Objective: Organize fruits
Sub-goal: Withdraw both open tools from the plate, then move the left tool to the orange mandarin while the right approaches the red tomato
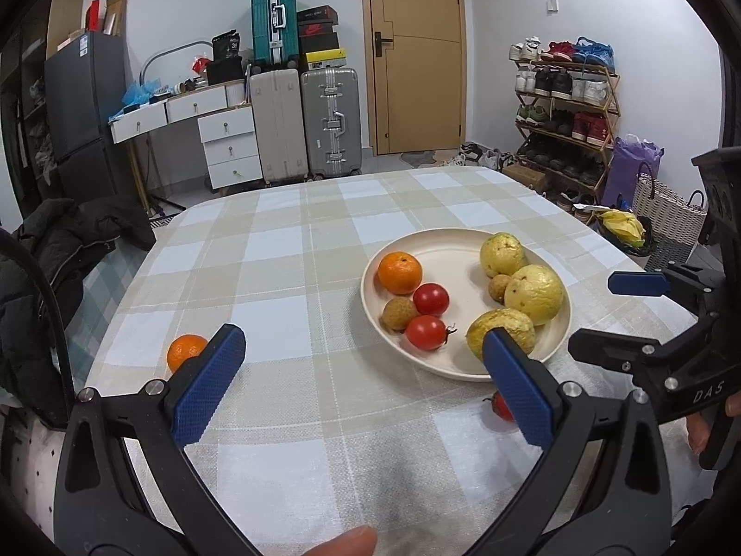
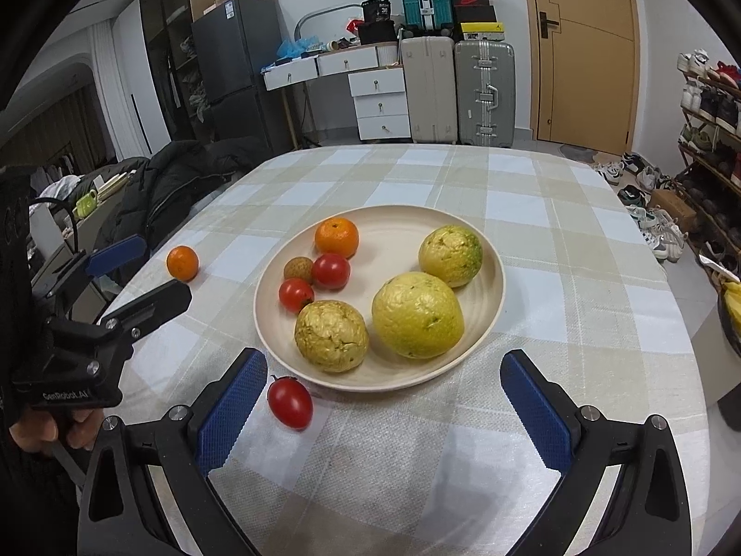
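Observation:
A cream plate (image 2: 491, 250) (image 1: 444, 250) on the checked tablecloth holds an orange (image 2: 336, 237), two red tomatoes (image 2: 330, 270), a brown lychee (image 2: 298, 268) and three yellow wrinkled fruits (image 2: 417, 315). A loose tomato (image 2: 290, 402) lies on the cloth just before the plate, by my right gripper's left finger. A loose orange (image 2: 182, 263) (image 1: 185, 351) lies left of the plate, behind my left gripper's left finger. My left gripper (image 1: 366, 394) is open and empty. My right gripper (image 2: 384, 410) is open and empty.
The table's left edge borders a black jacket (image 2: 185, 180) on a chair. Suitcases (image 1: 305, 125), drawers, a door and a shoe rack (image 1: 565, 106) stand beyond the far edge. A basket with bananas (image 1: 623, 227) sits on the floor at right.

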Demonstrator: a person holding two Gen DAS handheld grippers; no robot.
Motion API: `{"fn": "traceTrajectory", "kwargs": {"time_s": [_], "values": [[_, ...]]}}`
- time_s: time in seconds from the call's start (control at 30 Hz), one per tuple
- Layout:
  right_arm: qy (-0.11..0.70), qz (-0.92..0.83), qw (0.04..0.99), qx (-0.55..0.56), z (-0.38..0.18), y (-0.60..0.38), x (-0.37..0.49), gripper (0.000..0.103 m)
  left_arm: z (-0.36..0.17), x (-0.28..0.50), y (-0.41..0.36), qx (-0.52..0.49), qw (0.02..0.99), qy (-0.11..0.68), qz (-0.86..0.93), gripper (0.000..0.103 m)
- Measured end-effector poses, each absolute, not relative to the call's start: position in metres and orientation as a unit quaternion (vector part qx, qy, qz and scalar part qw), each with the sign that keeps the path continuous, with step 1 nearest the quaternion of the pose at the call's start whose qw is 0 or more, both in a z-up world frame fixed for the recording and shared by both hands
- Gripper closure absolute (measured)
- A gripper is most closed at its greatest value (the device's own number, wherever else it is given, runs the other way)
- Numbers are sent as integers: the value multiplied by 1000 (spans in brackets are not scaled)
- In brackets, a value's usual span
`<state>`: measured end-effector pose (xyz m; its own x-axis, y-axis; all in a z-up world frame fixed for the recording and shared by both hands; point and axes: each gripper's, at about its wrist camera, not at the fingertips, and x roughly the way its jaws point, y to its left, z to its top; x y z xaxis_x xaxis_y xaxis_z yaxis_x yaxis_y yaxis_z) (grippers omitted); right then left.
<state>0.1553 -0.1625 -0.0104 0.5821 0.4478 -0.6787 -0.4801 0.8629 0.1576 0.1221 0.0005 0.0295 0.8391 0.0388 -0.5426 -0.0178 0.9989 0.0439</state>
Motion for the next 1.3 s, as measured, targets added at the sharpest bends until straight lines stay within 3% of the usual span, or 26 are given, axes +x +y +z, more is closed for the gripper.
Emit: {"fn": "traceTrajectory", "kwargs": {"time_s": [0.9, 1.0, 1.17, 1.3], "values": [[426, 288, 857, -42, -38, -128, 147, 1, 1, 153, 57, -16, 935, 347, 69, 1], [428, 293, 854, -43, -39, -126, 146, 4, -5, 157, 65, -22, 931, 355, 76, 1], [438, 304, 845, -43, -43, -123, 147, 20, -12, 163, 80, -17, 924, 370, 100, 1], [440, 313, 841, -43, -44, -121, 146, 24, -16, 165, 97, -34, 918, 382, 102, 1]]}}
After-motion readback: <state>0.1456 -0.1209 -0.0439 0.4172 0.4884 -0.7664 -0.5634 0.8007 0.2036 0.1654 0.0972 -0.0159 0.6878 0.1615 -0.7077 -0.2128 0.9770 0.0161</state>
